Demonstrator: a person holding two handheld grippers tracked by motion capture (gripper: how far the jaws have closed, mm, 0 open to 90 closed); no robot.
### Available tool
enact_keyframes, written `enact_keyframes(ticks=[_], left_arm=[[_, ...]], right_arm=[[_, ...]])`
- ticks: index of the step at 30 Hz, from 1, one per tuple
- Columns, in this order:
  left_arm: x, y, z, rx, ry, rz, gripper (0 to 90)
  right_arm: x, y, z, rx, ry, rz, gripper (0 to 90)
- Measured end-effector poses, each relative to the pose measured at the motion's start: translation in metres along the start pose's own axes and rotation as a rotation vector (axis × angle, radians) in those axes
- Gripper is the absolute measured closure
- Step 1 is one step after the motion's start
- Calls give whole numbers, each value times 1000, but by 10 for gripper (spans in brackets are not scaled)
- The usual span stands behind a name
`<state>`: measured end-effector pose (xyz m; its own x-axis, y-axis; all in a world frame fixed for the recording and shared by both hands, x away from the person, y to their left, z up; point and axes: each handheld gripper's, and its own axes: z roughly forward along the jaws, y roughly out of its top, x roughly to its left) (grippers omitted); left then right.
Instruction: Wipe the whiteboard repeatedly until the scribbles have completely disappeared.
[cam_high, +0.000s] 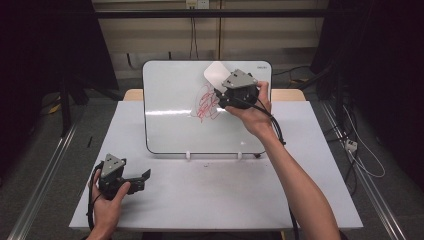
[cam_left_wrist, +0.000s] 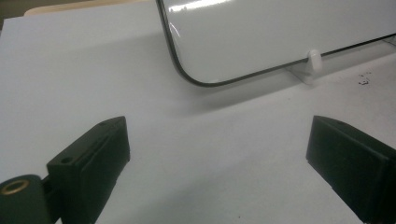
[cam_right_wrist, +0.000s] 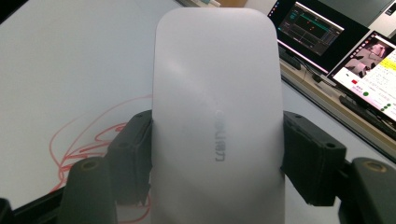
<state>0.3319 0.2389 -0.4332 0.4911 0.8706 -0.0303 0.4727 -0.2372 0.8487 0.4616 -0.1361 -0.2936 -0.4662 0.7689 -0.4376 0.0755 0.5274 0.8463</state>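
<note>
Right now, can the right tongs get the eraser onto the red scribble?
Probably yes: the right tongs grip the eraser just up and right of the red scribble, with bare whiteboard between.

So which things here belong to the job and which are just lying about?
In the job:
- white eraser, clamped in the right claw
- whiteboard
- red scribble on it

Lying about:
- left claw, open, resting on the table
- monitors behind the board

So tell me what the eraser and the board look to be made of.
Eraser: probably matte plastic; a smooth pale grey shell with rounded corners, a soft sheen and a faint printed mark. Whiteboard: a glossy white face, likely coated metal or laminate, judging by the bright glare streak, inside a thin dark rim.
</note>
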Motion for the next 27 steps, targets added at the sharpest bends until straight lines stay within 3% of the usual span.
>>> enact_keyframes(ticks=[27], left_arm=[[1,0,0,2,1,1,60]], right_arm=[[9,-5,28,99,-104,-102,320]])
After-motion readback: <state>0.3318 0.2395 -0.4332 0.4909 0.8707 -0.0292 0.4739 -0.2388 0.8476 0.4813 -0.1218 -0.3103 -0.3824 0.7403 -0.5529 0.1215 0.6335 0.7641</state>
